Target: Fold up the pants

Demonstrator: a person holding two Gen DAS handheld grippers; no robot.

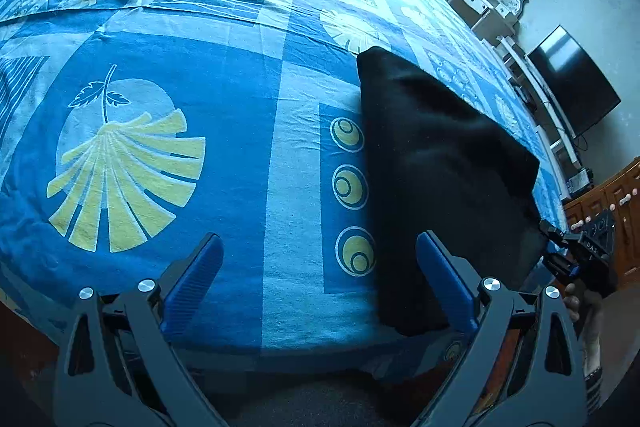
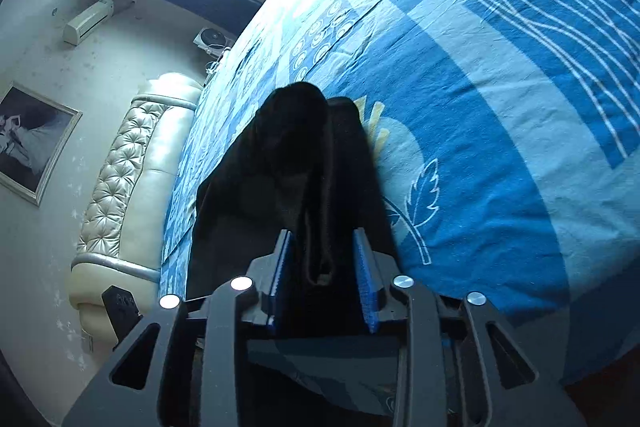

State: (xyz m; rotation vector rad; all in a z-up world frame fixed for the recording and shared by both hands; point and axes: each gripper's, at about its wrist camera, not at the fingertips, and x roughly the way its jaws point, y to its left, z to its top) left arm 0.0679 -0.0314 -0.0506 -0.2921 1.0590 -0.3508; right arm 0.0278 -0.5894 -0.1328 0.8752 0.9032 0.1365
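Black pants (image 1: pixel 440 163) lie on the bed (image 1: pixel 200 147), over its blue patterned sheet, toward the near right edge. From the left wrist view they read as a long dark panel, already doubled lengthwise by the look of it. The long axis runs away from the bed's near edge toward the far side, one end hanging at the edge.

Left gripper (image 1: pixel 320 283): fingers spread wide, nothing between them. Its right finger (image 1: pixel 444 279) sits just beside the pants' near end, possibly touching the cloth; contact cannot be told. The rest of the span is over bare sheet.

Right gripper (image 2: pixel 326 267): fingers partly open, with a hanging fold of the pants between them. The pads do not look pressed on the cloth; a gap shows on each side. In the left wrist view this gripper (image 1: pixel 568 251) shows at the pants' right edge, held in a hand (image 1: pixel 576 301).

Key relation: the pants stretch straight ahead of the right fingers, long axis in line with them. For the left fingers the cloth lies to the right.

Judgement: the right hand is nearer to the cloth and better placed. The next fold likely carries one end along the long axis onto the other. The left gripper would need to shift right to take hold.
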